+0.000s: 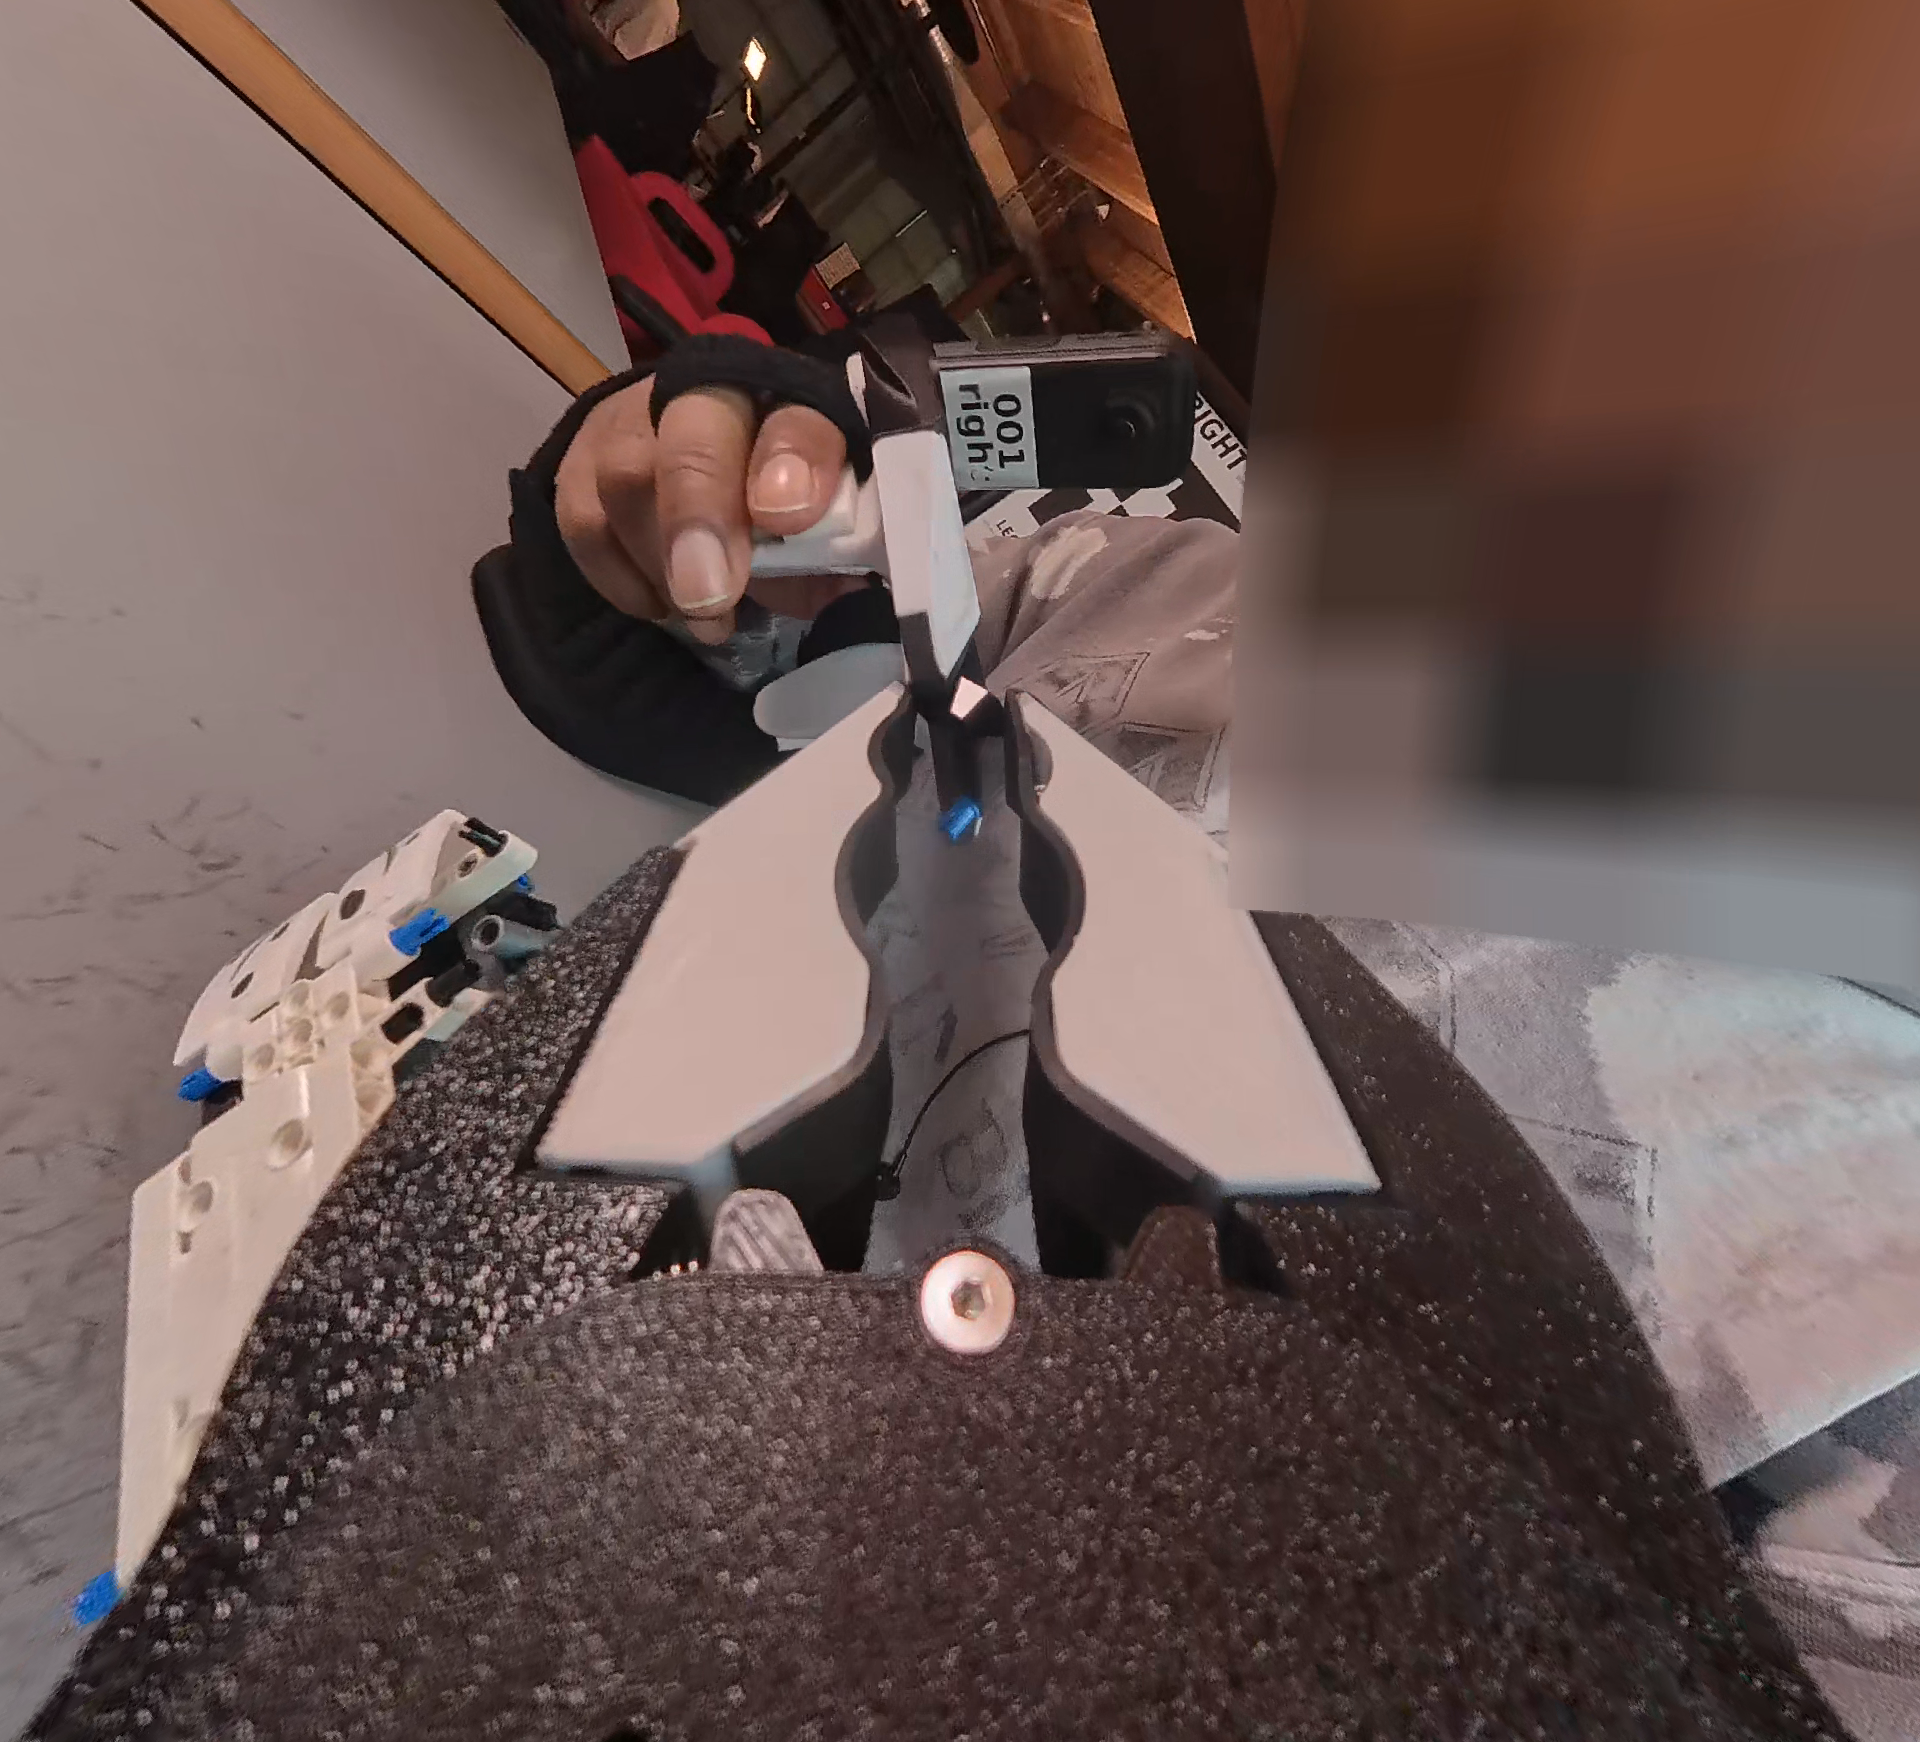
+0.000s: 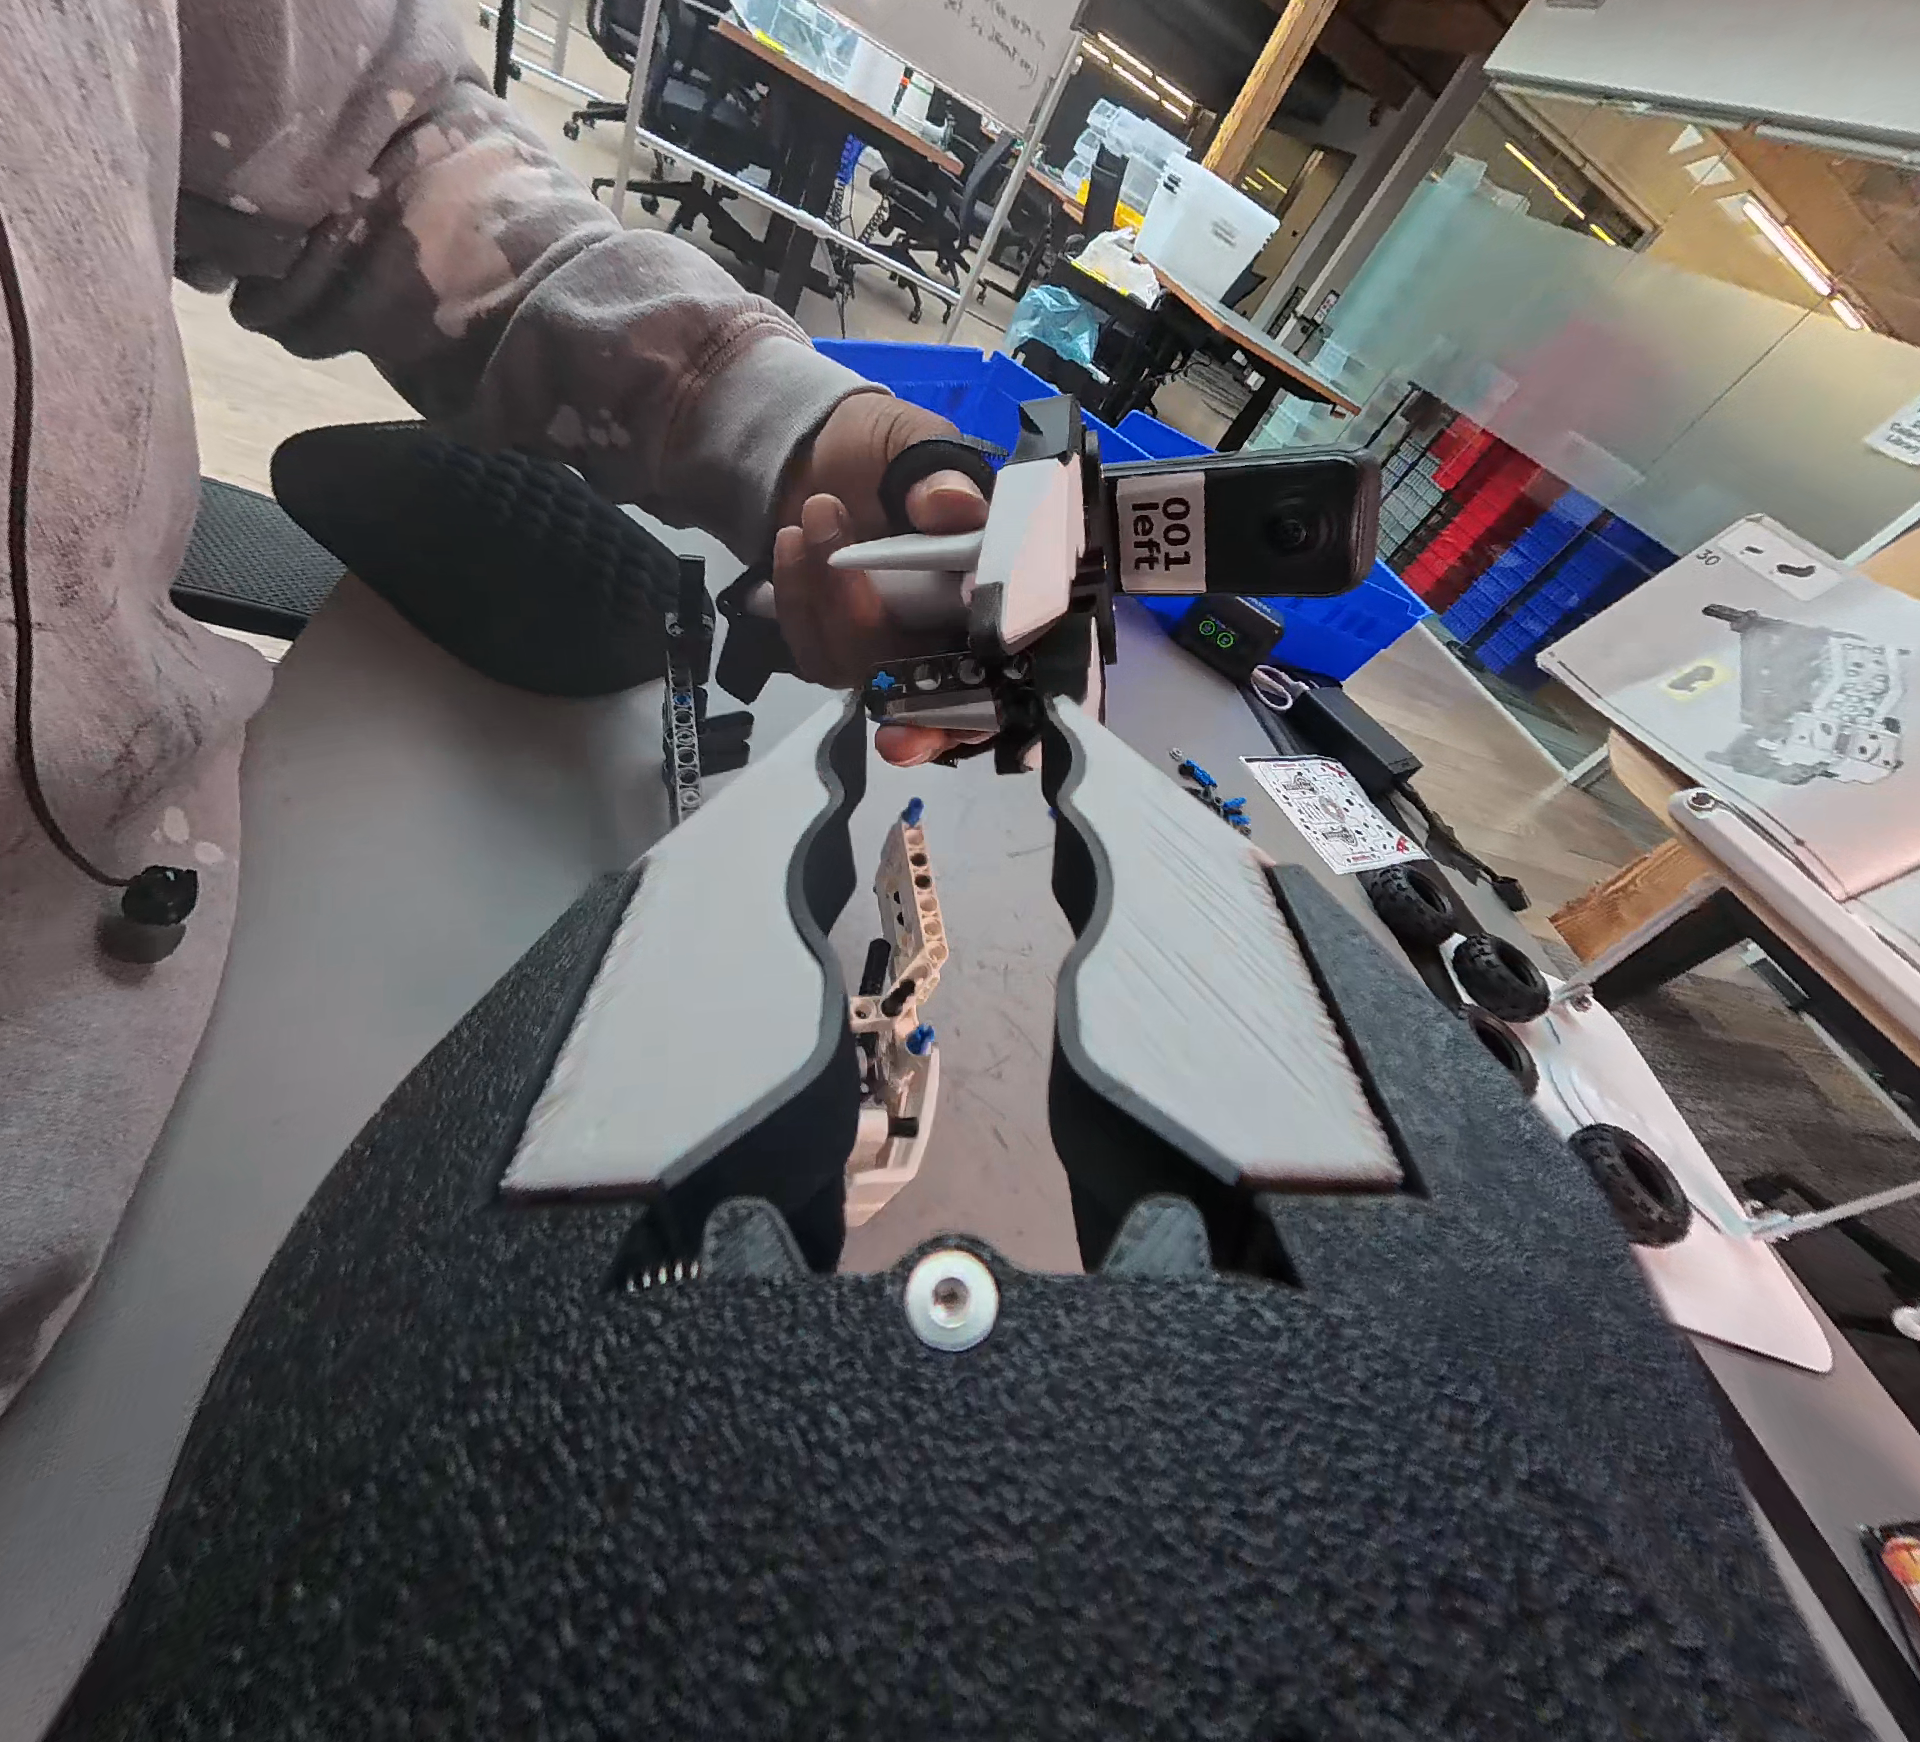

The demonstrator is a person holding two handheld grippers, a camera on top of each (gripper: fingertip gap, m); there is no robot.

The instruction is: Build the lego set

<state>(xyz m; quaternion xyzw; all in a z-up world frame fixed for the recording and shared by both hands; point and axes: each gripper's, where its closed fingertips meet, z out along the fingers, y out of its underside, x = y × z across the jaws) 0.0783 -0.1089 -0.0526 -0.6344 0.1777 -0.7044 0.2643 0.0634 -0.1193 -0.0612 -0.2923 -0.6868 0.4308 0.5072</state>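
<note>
We are listing a grey tabletop (image 2: 395, 861) beneath both tools. Left gripper (image 1: 956, 716): we are seeing its jaws standing apart in its own view. In the right wrist view it is showing farther off (image 2: 1013, 705), pinching a dark studded beam with a blue pin (image 2: 940, 690); a hand (image 2: 862, 591) is hiding part of the grip.

Right gripper (image 2: 951, 736): in its own view the jaws are standing apart with nothing visible between the tips. From the left wrist view its tips (image 1: 951, 788) are nipping a small blue pin (image 1: 958, 819).

Below the right jaws, a white and tan beam assembly (image 2: 899, 986) is lying on the table, its lower end cut off. Right of the jaws, black rubber tyres (image 2: 1496, 975) and an open instruction booklet (image 2: 1787, 705) are lying.
</note>
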